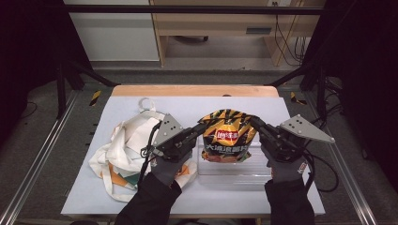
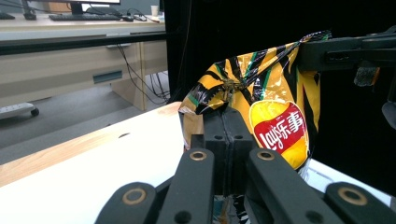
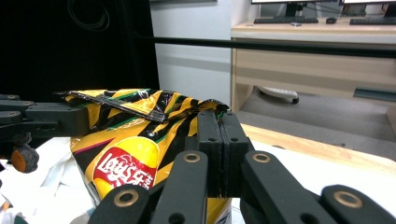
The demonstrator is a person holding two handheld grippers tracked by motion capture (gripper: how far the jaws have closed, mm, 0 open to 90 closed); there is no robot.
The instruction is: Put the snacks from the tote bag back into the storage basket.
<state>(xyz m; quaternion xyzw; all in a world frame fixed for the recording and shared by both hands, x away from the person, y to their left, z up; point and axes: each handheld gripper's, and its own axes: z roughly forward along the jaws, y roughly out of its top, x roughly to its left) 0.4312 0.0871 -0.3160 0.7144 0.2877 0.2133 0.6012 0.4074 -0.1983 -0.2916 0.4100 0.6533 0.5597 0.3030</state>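
**anon_a:** ok so what was the layout here? starting from the big stuff

**anon_b:** the white-topped table [image 1: 141,206] carried everything. on its left half lay a crumpled cream canvas tote bag with orange and green print [image 1: 123,150], and just right of centre sat a clear plastic rectangular bin [image 1: 234,174]. hanging over the far part of that bin was the yellow-and-black striped foil chip bag with a red logo [image 1: 228,135], held upright in the air between both tools

**anon_a:** and the bag relative to the tongs?

**anon_b:** dead between them. its sealed top edge ran left to right, so the long axis went straight from one tool to the other. the left gripper [image 1: 202,126] was clamped tight on the top left corner, the right gripper [image 1: 256,123] clamped tight on the top right corner. in the left gripper view the jaws were pressed together with foil [image 2: 261,93] bunched above them, same deal in the right gripper view [image 3: 135,135]

**anon_a:** which hand was nearer?

**anon_b:** neither really, both already had it. my guess is what mattered next was the bin sitting below and slightly nearer the person than the bag, so it'd come down and a bit back
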